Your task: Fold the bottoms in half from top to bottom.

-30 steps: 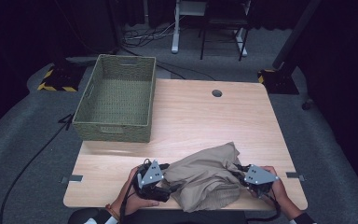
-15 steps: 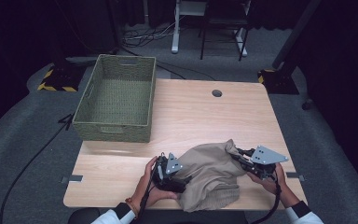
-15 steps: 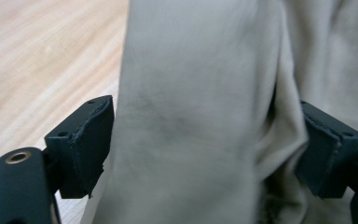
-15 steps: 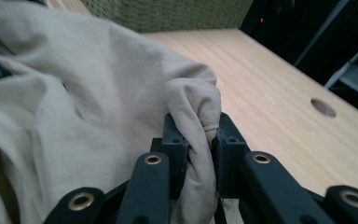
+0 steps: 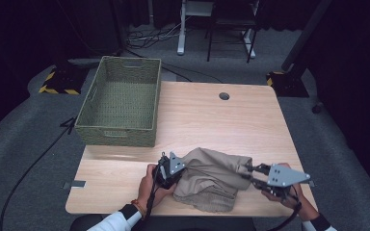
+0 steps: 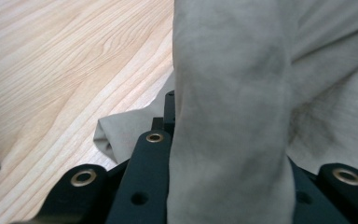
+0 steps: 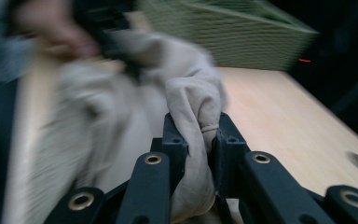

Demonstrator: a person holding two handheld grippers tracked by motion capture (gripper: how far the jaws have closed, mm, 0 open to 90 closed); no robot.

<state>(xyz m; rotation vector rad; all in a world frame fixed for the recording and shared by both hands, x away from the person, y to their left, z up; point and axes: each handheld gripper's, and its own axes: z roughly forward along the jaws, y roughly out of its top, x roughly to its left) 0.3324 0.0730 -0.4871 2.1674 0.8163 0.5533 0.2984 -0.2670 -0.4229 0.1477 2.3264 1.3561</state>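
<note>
1. Beige cloth lies bunched at the counter's 6 o'clock edge, between both grippers.
2. Left gripper has just been closing; a fold fills its fingers.
3. Right gripper pinches a corner tight.
4. Pulling apart unevenly could slip either fold free.
5. Motion blur hides the wicker basket's detail in the right gripper view.

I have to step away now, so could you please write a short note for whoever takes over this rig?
Left tongs: just closed on a fold of the beige cloth.
Right tongs: shut on the cloth's right end, lifted off the table.
Cloth: bunched at the table's near edge. The green basket stands at the far left, with nothing in it.
Done: both ends gripped.
Left: probably fold it or move it to the basket.
</note>
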